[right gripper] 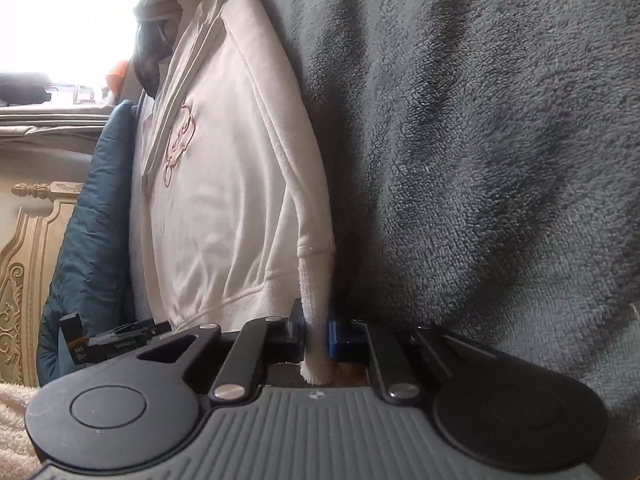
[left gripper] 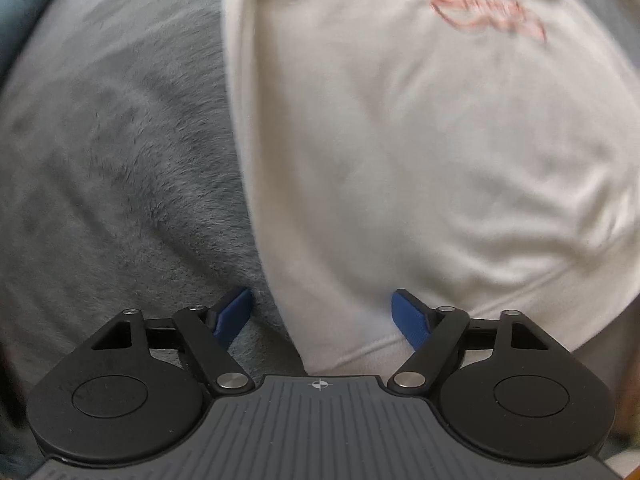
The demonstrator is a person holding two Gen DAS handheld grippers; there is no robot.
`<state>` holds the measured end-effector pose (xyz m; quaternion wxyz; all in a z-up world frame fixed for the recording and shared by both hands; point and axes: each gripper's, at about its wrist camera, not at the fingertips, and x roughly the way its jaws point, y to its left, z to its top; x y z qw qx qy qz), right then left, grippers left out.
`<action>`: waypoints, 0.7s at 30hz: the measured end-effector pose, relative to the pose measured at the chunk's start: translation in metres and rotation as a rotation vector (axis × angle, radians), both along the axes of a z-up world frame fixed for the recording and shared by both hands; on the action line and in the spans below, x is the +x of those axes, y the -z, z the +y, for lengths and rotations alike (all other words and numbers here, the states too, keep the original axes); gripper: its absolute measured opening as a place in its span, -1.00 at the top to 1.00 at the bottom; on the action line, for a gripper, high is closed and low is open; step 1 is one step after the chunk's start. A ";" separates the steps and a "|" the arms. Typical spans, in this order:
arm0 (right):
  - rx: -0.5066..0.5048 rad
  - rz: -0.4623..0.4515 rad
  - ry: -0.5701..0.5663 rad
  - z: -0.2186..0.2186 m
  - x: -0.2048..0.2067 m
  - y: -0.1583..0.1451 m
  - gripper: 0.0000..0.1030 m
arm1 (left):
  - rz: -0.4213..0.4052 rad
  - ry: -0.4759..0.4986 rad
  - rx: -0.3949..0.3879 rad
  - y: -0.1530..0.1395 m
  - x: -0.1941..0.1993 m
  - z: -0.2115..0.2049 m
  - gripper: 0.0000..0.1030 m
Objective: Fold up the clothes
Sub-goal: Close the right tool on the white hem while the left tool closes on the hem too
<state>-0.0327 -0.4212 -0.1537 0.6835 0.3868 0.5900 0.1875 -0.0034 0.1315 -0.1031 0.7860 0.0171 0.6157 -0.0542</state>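
White sweatshirt (left gripper: 420, 152) spread flat on a grey fleece blanket (left gripper: 112, 168), filling the right and centre of the left wrist view, pink looping embroidery (left gripper: 488, 12) blurred near the top edge. Straight side edge of the garment running down the middle of that view, blanket bare to its left. Left gripper (left gripper: 324, 316) pointing steeply down over the lower hem, jaws apart, one blue pad (left gripper: 234, 312) over the blanket just beside the garment's edge, the other pad over the white cloth near the ribbed hem band; cloth corner between them, no pressing visible. In the right wrist view, same sweatshirt (right gripper: 224, 184) seen side-on, long and narrow, embroidery (right gripper: 178, 140) on the chest, a sleeve lying along its right edge beside the blanket (right gripper: 480, 140). Right gripper (right gripper: 316, 340) clamped on the ribbed cuff (right gripper: 316, 320) of that sleeve, white rib squeezed thin between the two pads, cuff end poking out behind them toward the camera. Dark teal padded jacket (right gripper: 92, 232) bunched against the far side of the sweatshirt. Cream carved furniture (right gripper: 24, 264) with gold scrollwork beyond it at the left, bright window light above.
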 end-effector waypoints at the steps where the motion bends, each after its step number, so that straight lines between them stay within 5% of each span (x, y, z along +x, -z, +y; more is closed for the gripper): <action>1: -0.002 0.001 0.000 0.000 0.000 0.000 0.81 | -0.002 -0.029 -0.051 -0.001 0.003 0.011 -0.24; 4: -0.005 0.005 -0.002 0.000 0.001 0.001 0.81 | 0.006 -0.126 -0.205 0.002 0.008 0.040 -0.15; 14: 0.012 0.019 0.033 0.001 0.000 0.004 0.81 | 0.084 -0.276 -0.515 0.005 -0.012 0.073 0.27; 21: 0.015 0.025 0.036 0.000 0.000 0.004 0.81 | 0.183 -0.275 -0.555 0.018 -0.034 0.066 0.39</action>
